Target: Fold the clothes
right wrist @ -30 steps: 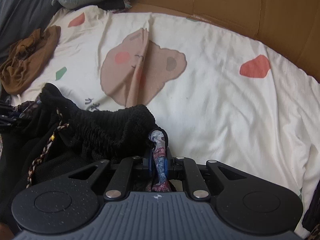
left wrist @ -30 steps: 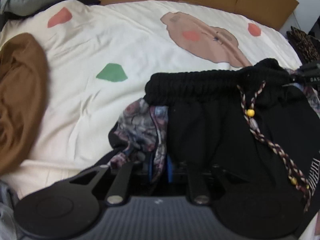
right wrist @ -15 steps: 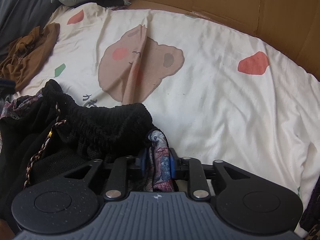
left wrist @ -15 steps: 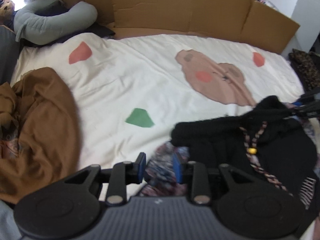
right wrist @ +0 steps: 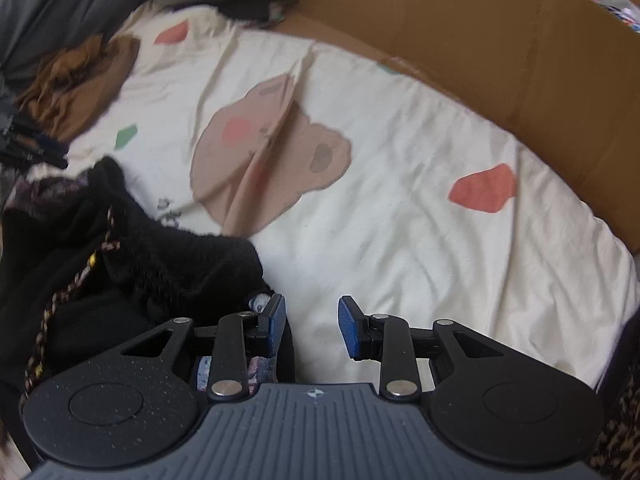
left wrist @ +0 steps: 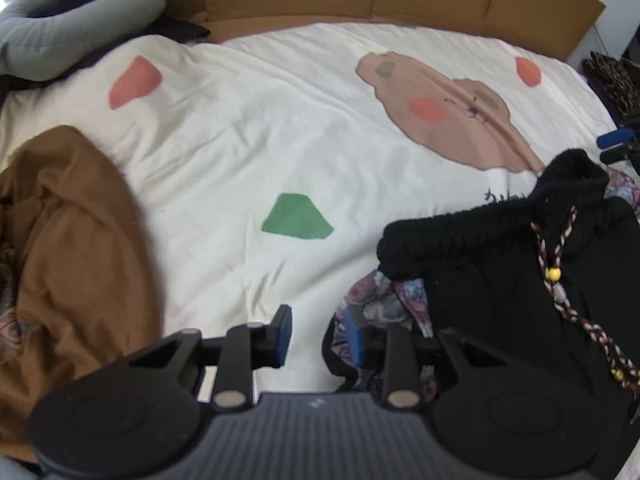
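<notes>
Black drawstring shorts [left wrist: 520, 296] with a patterned lining [left wrist: 384, 300] and a braided cord [left wrist: 560, 280] lie on the cream bedspread [left wrist: 280, 152]. My left gripper [left wrist: 318, 334] is open just left of their waistband corner, nothing between its fingers. In the right wrist view the same shorts [right wrist: 120, 264] lie at the lower left. My right gripper [right wrist: 312, 328] is open beside them, its left finger touching the lining, with bare sheet between the pads.
A crumpled brown garment [left wrist: 68, 248] lies at the left of the bed. A grey curved pillow [left wrist: 76, 28] sits at the head. Cardboard panels [right wrist: 460, 40] wall the far side. A dark patterned cloth [left wrist: 612, 80] lies at the right edge.
Both grippers have opened and let go of the shorts' waistband, which now rests on the bed. The left gripper has shifted left and the right gripper right, off the cloth.
</notes>
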